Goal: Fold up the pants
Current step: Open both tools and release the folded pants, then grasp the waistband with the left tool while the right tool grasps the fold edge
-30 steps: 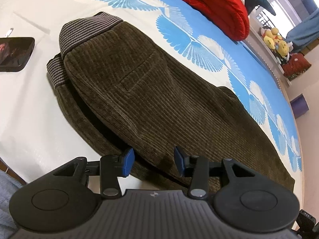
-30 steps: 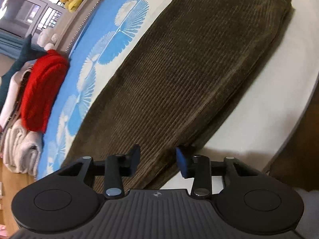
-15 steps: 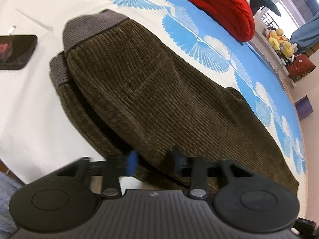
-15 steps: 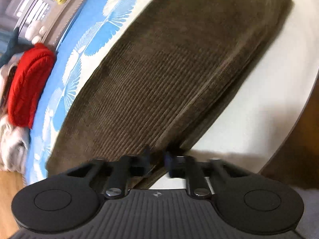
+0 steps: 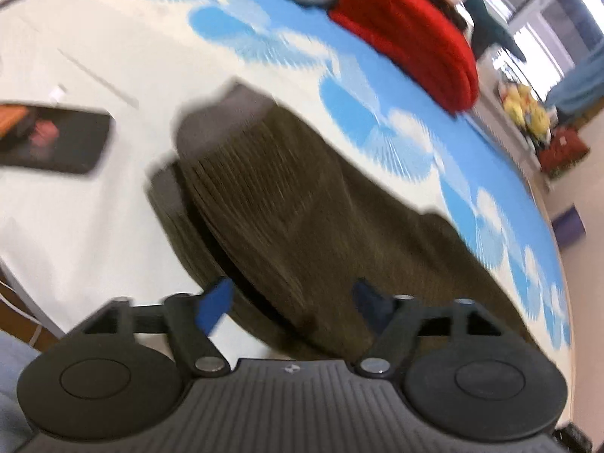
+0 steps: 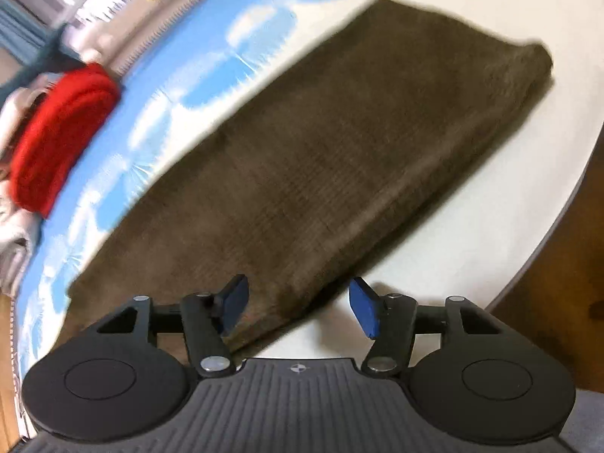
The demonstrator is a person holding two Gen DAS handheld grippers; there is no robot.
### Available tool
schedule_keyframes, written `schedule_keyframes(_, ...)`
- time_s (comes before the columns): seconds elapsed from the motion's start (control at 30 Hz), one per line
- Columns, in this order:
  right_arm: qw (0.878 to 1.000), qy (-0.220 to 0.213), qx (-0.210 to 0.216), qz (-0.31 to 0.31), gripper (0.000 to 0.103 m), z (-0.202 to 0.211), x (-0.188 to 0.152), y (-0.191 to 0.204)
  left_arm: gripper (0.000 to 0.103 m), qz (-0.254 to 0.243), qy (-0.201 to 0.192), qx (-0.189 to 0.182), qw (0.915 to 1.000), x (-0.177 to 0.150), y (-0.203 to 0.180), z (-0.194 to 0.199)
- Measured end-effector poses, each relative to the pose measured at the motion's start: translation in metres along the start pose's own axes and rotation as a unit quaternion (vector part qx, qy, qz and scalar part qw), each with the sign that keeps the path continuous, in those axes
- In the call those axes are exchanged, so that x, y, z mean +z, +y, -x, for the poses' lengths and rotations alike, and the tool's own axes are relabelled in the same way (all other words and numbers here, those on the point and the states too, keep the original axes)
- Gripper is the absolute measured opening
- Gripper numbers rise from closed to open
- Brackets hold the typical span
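Between the spread blue pads of the left gripper (image 5: 292,304), which held nothing, lay the near edge of the dark brown corduroy pants (image 5: 321,226), waistband end ahead. The right gripper (image 6: 298,307) stood equally wide and empty at the leg end. The pants' long axis ran across the white-and-blue printed bedcover (image 5: 94,207), spanning both grippers.

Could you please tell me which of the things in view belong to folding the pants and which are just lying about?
Part of the job:
- pants, brown corduroy, laid lengthwise on the bed
- left tool, open
- right tool, open

Just lying about:
- phone
- red cushion
- yellow plush toys
- pale folded laundry
- bedsheet underneath
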State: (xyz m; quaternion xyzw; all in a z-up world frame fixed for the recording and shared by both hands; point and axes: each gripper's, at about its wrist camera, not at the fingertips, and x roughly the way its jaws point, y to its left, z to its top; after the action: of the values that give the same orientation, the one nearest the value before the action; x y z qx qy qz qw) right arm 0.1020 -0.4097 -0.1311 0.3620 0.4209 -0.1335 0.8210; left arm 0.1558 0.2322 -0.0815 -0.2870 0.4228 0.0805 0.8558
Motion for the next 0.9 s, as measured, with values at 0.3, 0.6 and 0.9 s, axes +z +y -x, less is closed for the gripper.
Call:
schedule_keyframes(0.3,0.987,-0.013,0.086,0.134,0.063,0.022,-0.034,0.074,0.064,0.025,-0.025,0.043,0.9984,0.055,0.026,-0.025)
schedule_keyframes(0.6,0.962,0.044,0.150,0.223,0.059,-0.004,-0.045,0.173,0.009,-0.015,-0.030,0.077,0.9965,0.045,0.031,-0.016)
schedule_keyframes(0.9,0.930,0.089,0.193,0.300,0.046,-0.096,0.015,0.315,0.009,-0.054,-0.004,0.105,0.9930,0.035,0.038,-0.041)
